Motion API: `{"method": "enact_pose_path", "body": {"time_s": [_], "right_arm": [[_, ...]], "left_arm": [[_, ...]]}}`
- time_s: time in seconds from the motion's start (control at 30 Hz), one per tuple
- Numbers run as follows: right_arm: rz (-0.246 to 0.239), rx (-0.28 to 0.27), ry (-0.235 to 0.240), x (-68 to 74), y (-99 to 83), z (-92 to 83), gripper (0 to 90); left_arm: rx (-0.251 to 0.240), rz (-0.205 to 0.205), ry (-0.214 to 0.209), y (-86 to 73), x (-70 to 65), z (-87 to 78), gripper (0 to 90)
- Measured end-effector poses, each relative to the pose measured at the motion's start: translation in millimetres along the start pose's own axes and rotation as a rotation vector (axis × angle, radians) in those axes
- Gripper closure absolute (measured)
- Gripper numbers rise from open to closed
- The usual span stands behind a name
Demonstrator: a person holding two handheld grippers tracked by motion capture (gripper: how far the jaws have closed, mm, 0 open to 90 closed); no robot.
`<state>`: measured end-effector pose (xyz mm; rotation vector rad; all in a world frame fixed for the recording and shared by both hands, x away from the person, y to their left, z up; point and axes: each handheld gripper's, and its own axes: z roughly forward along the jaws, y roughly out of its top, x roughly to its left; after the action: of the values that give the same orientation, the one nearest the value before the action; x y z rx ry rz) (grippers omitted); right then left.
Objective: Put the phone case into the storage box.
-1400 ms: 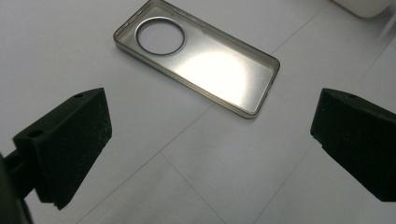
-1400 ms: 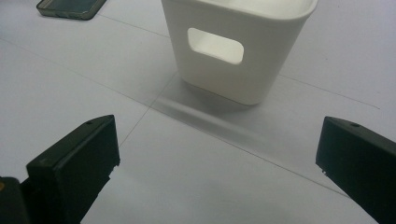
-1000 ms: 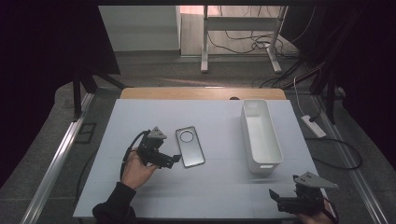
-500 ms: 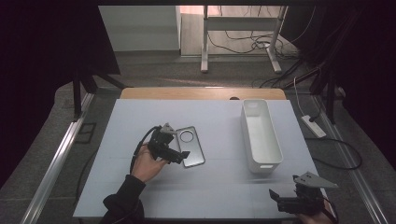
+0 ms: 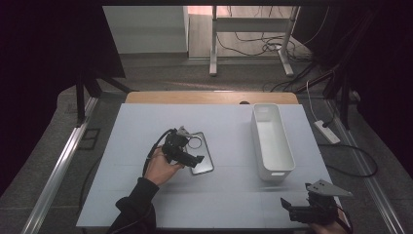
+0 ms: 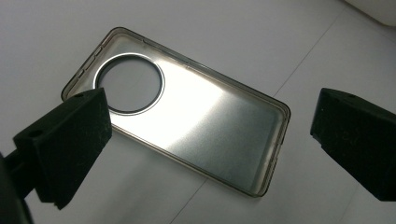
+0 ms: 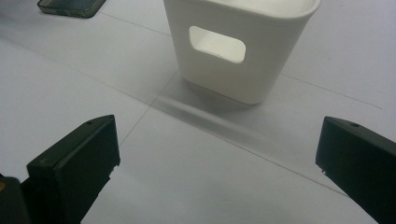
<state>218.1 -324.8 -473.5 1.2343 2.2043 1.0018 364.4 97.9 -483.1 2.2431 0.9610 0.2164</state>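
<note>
Phone case (image 6: 187, 126) lies flat on counter (image 5: 146, 126), directly beneath left hand-held gripper (image 6: 205, 135), jaws apart, not touching.

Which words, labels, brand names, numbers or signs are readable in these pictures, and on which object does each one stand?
None can be read.
Phone case: clear, with a round camera hole; no print shows on it.
White bin: plain wall with a handle slot, no label.
Left tool and right tool: black jaws, open, no marking visible.
Table: plain white surface with thin lines only.
</note>
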Motion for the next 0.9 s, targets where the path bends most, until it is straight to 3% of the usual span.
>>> {"method": "enact_pose_path", "body": {"time_s": [0.13, 0.17, 0.33, 0.53, 0.6, 0.73, 0.9], "right_arm": [[-0.005, 0.001, 0.001, 0.3, 0.0, 0.4, 0.0], [-0.007, 0.002, 0.002, 0.4, 0.0, 0.4, 0.0], [-0.012, 0.002, -0.003, 1.0, 0.0, 0.4, 0.0], [-0.012, 0.003, -0.001, 0.7, 0.0, 0.4, 0.0], [-0.01, 0.003, 0.0, 0.9, 0.0, 0.5, 0.0], [-0.012, 0.007, 0.001, 0.7, 0.1, 0.5, 0.0], [-0.014, 0.01, 0.004, 0.8, 0.2, 0.8, 0.0]], "left_arm": [[0.029, 0.014, 0.018, -0.4, -3.1, 2.4, 3.7], [0.031, 0.014, 0.026, -0.9, -3.4, 2.2, 8.1], [0.024, -0.002, -0.018, -3.5, -0.9, -1.7, 44.1], [0.03, -0.004, -0.045, -6.5, -1.0, -4.3, 76.5], [0.028, 0.011, -0.037, -7.5, -2.3, -4.3, 85.5], [0.025, 0.046, -0.026, -8.9, -5.9, -3.5, 88.8], [0.055, 0.044, -0.024, -11.6, -6.6, 3.3, 88.8]]}}
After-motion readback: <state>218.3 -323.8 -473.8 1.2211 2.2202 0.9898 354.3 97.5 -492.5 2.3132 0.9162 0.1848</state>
